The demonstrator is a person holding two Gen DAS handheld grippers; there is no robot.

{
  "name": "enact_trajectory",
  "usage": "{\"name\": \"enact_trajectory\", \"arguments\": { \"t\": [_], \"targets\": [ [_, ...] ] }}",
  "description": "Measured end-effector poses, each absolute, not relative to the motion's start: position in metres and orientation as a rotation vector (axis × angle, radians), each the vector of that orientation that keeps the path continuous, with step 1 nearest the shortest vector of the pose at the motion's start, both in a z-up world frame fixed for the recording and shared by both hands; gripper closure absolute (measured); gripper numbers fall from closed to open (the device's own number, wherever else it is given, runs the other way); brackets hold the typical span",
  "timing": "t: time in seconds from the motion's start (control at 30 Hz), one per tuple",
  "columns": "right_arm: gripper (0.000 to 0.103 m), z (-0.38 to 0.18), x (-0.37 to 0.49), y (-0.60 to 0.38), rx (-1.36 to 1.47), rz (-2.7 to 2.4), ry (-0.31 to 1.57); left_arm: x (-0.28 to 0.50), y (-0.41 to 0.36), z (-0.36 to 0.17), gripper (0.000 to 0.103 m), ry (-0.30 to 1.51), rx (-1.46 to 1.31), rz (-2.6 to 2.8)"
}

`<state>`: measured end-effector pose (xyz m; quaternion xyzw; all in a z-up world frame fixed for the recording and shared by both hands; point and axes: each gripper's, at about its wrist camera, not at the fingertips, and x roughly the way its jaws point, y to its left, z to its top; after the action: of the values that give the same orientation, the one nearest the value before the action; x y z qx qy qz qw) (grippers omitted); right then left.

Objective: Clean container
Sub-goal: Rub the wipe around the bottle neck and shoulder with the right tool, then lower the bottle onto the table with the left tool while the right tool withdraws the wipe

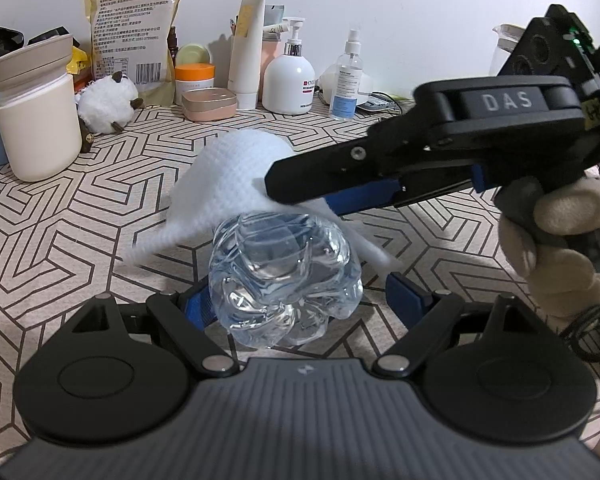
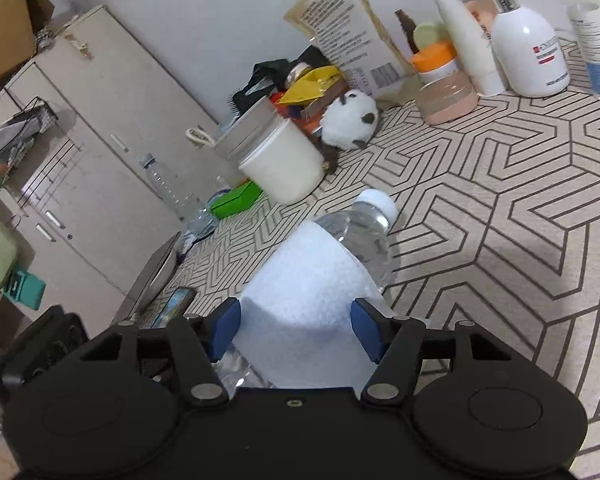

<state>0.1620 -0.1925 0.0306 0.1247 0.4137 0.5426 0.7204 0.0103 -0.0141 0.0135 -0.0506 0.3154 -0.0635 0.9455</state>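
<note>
A clear plastic water bottle point(image 1: 286, 276) lies with its base toward the left wrist camera, held between the blue pads of my left gripper point(image 1: 296, 300). A white cloth point(image 1: 228, 180) is draped over the bottle's top. My right gripper point(image 1: 300, 200) comes in from the right and its fingers are shut on the cloth, pressing it against the bottle. In the right wrist view the cloth point(image 2: 308, 292) fills the gap between the blue pads of my right gripper point(image 2: 294, 328), and the bottle point(image 2: 364, 236) with its white cap point(image 2: 376, 200) points away.
A patterned tablecloth point(image 1: 80, 216) covers the table. At the back stand a cream canister point(image 1: 36, 120), a plush sheep point(image 1: 106, 102), a paper bag point(image 1: 134, 28), an orange-lidded jar point(image 1: 194, 80), a white pump bottle point(image 1: 288, 76) and a spray bottle point(image 1: 346, 76). Cabinets point(image 2: 80, 152) stand beyond the table's edge.
</note>
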Motion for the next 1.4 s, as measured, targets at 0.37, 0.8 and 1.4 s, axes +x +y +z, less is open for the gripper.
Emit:
{"name": "enact_trajectory", "arguments": {
  "t": [0.37, 0.8, 1.4],
  "targets": [
    [0.057, 0.047, 0.129, -0.192, 0.149, 1.148, 0.747, 0.010, -0.016, 0.014, 0.017, 0.642, -0.108, -0.131],
    [0.084, 0.048, 0.129, -0.229, 0.212, 1.017, 0.724, 0.008, -0.014, 0.014, 0.016, 0.645, -0.102, -0.130],
    [0.056, 0.044, 0.097, -0.295, 0.154, 0.655, 0.676, 0.009, -0.018, 0.013, 0.016, 0.645, -0.101, -0.130]
  ]
}}
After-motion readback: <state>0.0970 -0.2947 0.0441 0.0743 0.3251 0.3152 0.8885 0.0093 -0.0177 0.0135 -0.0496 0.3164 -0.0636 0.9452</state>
